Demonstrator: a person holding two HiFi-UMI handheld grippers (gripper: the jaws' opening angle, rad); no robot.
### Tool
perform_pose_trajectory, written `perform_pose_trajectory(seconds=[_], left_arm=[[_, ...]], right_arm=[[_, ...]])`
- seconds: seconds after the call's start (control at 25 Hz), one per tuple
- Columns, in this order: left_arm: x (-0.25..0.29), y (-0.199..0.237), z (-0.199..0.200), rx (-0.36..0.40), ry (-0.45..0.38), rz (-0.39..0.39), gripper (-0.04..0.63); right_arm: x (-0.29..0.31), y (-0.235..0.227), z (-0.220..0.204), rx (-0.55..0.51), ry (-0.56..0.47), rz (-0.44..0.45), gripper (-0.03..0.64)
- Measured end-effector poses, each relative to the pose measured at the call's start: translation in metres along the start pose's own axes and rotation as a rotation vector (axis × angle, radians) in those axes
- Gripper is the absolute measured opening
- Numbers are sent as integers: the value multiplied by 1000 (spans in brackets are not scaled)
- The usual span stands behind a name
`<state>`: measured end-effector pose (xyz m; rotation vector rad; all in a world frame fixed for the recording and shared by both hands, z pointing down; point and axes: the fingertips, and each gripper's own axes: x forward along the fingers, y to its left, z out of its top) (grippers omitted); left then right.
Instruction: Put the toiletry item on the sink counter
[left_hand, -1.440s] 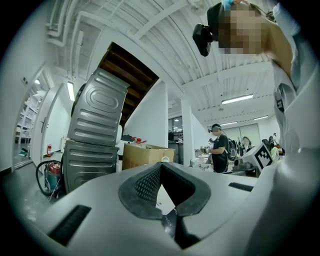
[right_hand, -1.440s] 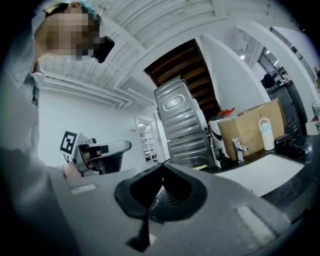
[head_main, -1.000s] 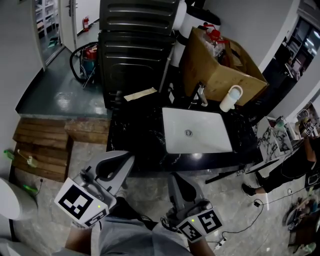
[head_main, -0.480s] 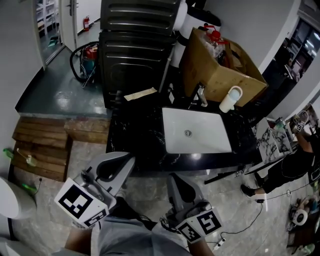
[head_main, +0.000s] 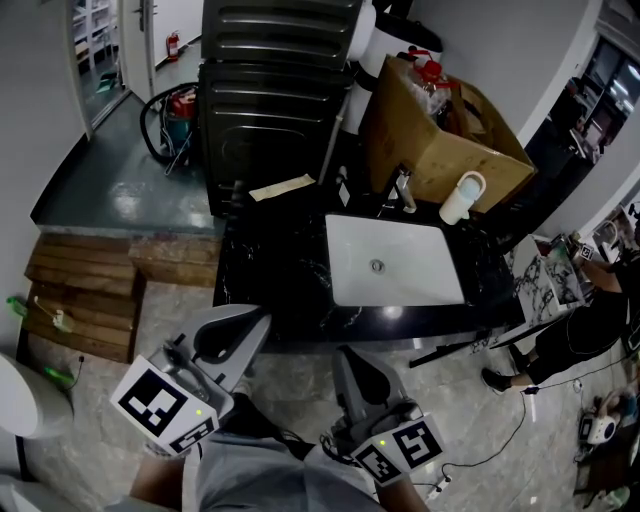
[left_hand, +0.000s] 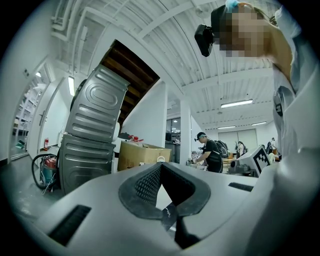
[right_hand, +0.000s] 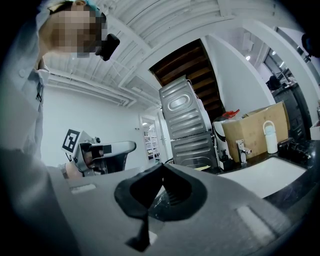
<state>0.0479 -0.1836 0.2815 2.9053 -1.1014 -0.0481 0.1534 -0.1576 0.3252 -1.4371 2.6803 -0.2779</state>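
— Anything changed in the last second?

— Not on my side. My left hand-held gripper (head_main: 252, 320) and right hand-held gripper (head_main: 350, 358) have stayed just short of the near edge of the bench (head_main: 270, 272). Both are clenched, with nothing between the jaws. Only the person (head_main: 588, 325) at the far right has shifted.

— And the toiletry item?

— I take it to be the white bottle (head_main: 461, 197). It stands upright on the bench, right of the tap (head_main: 402, 190), beyond the far right corner of the basin (head_main: 395, 262) and just in front of the box (head_main: 440, 140).

— Meaning what?

— It looks already placed, so I'd judge the job done. If not, I haven't begun.
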Motion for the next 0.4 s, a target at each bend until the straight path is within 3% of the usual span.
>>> perform_pose_trajectory(seconds=[0.4], left_arm=[[1, 0, -1, -12, -11, -4, 5]], right_arm=[[2, 1, -2, -19, 14, 6, -2]])
